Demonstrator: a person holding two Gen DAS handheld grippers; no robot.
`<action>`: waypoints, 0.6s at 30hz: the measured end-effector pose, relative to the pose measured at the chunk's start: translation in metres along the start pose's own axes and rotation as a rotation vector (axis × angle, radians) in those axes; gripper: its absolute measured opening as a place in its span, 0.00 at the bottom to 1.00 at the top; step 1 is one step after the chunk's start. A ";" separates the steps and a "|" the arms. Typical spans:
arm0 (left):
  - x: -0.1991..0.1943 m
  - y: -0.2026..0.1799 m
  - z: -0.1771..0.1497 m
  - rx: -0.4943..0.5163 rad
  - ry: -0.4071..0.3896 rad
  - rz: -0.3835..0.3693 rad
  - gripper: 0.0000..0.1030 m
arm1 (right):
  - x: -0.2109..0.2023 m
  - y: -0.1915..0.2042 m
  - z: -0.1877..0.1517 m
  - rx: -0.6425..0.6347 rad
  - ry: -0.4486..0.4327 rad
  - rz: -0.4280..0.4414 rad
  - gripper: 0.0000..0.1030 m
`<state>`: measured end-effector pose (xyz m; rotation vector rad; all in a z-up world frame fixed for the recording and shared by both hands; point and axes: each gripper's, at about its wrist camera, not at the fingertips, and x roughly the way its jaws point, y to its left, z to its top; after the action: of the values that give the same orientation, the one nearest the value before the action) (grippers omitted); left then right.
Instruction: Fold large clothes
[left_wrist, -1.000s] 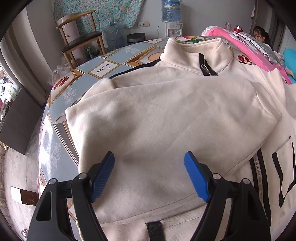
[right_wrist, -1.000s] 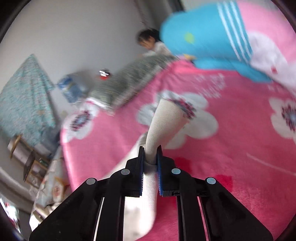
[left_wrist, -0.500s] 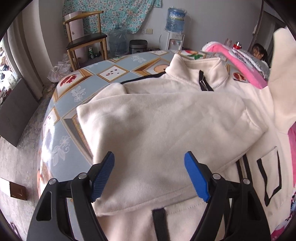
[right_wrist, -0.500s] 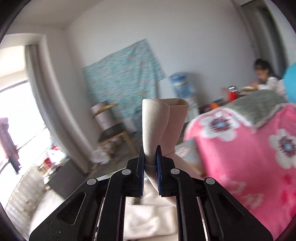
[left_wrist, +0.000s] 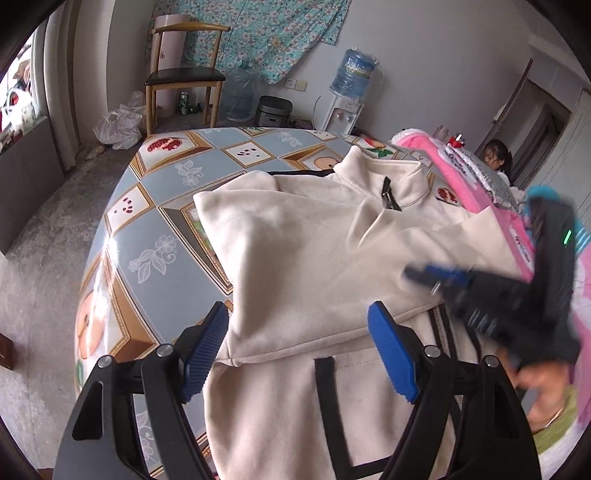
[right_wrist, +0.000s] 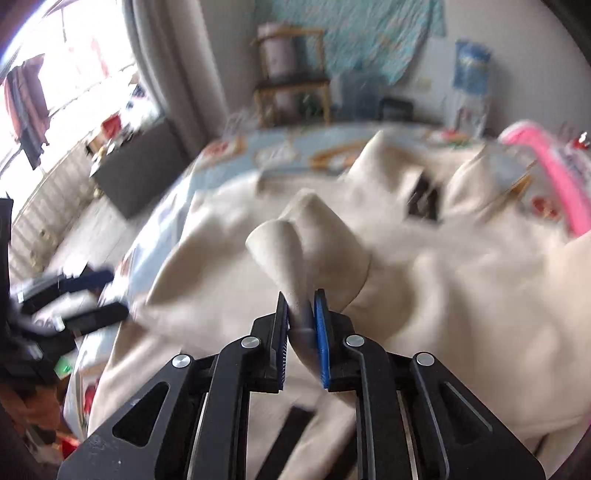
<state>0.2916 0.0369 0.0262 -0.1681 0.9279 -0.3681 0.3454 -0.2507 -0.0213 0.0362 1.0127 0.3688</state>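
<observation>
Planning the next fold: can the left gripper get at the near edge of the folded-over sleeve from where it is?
Probably yes. The left gripper hangs open right over the sleeve edge with nothing between. The right gripper, its jaws just opening around a fold of the cream jacket, is off to one side.

right gripper (right_wrist: 301, 325) swung the sleeve cuff (right_wrist: 295, 254) off the pink blanket and over the cream jacket (left_wrist: 314, 258) — jaws just started opening, cuff between them.

Cream jacket on a patterned table

The jacket (left_wrist: 303, 258) is cream with black trim; the tablecloth (left_wrist: 155, 236) is grey-blue with fruit and flower tiles framed in gold; the blanket (left_wrist: 476, 192) is pink.
</observation>
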 end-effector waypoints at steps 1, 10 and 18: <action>0.001 0.002 0.002 -0.017 0.001 -0.026 0.74 | -0.001 -0.001 -0.005 0.005 0.006 0.029 0.28; 0.055 -0.016 0.033 -0.130 0.112 -0.236 0.67 | -0.075 -0.076 -0.052 0.282 -0.085 0.139 0.49; 0.117 -0.027 0.045 -0.197 0.235 -0.147 0.38 | -0.103 -0.136 -0.107 0.392 -0.055 -0.060 0.22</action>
<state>0.3846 -0.0327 -0.0270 -0.3814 1.1882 -0.4383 0.2461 -0.4254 -0.0212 0.3669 1.0170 0.1097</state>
